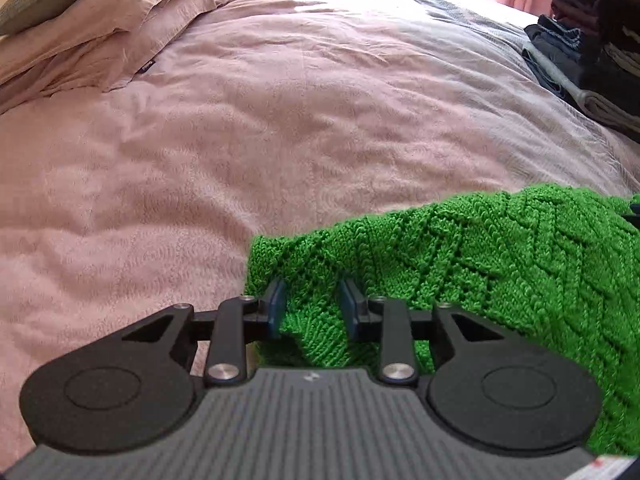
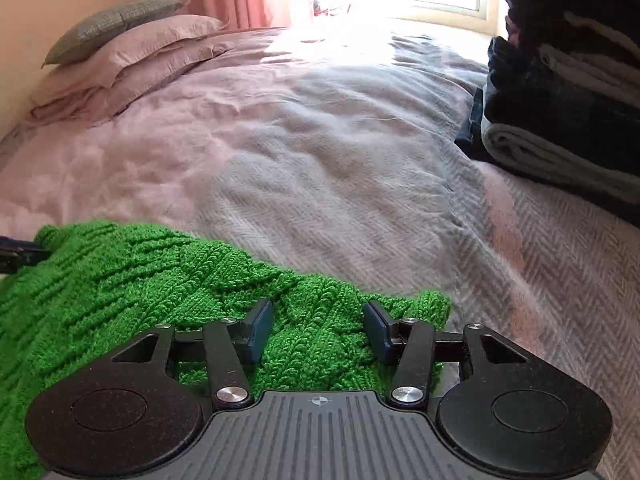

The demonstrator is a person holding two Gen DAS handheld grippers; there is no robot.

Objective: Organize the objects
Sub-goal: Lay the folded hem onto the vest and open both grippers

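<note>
Left claw sits with jaws apart around the green knit's left end on the bed; right claw, also apart, straddles the opposite end, the knit's long axis running between them.

Ahead of both tongs the bed is wide and bare, so there is lots of room to move forward. The green knit lies right at the tongs and between their fingers. Far ahead on the left are pillows. On the right a tall pile of folded clothes blocks that side.
</note>
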